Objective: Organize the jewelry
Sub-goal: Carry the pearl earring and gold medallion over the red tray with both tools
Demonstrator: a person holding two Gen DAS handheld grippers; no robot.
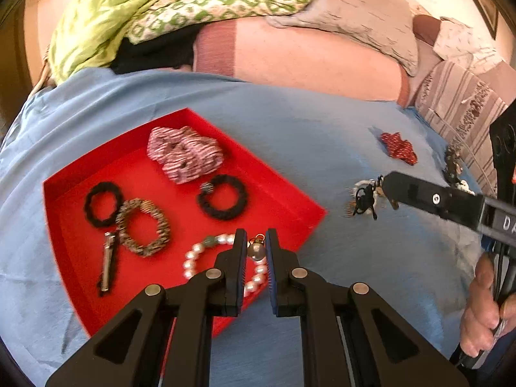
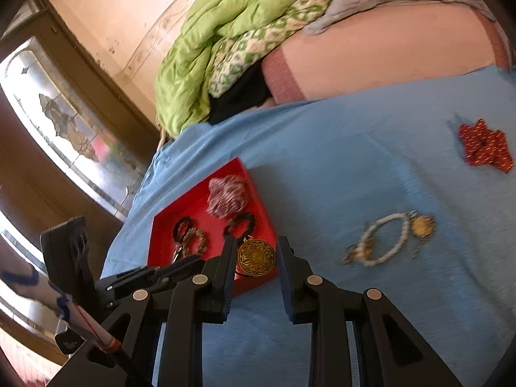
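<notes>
Two claws, each with a small piece carried toward the red tray.

A round silver bead (image 1: pixel 256 251) is pinched in the nearly shut left claw (image 1: pixel 256 247) over the red tray (image 1: pixel 287 182), above the pearl bracelet (image 1: pixel 196 258); a gold medallion (image 2: pixel 256 258) is pinched in the right claw (image 2: pixel 256 254) at the tray's near corner. Either piece could slip from so narrow a hold onto the blue sheet (image 1: pixel 322 129), or the claws could collide. Only "DA" is readable, on the right claw's arm.

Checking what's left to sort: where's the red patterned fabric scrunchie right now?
The red patterned fabric scrunchie lies outside the red tray on the blue sheet, far right in the right wrist view, beyond the pale beaded bracelet.
</notes>
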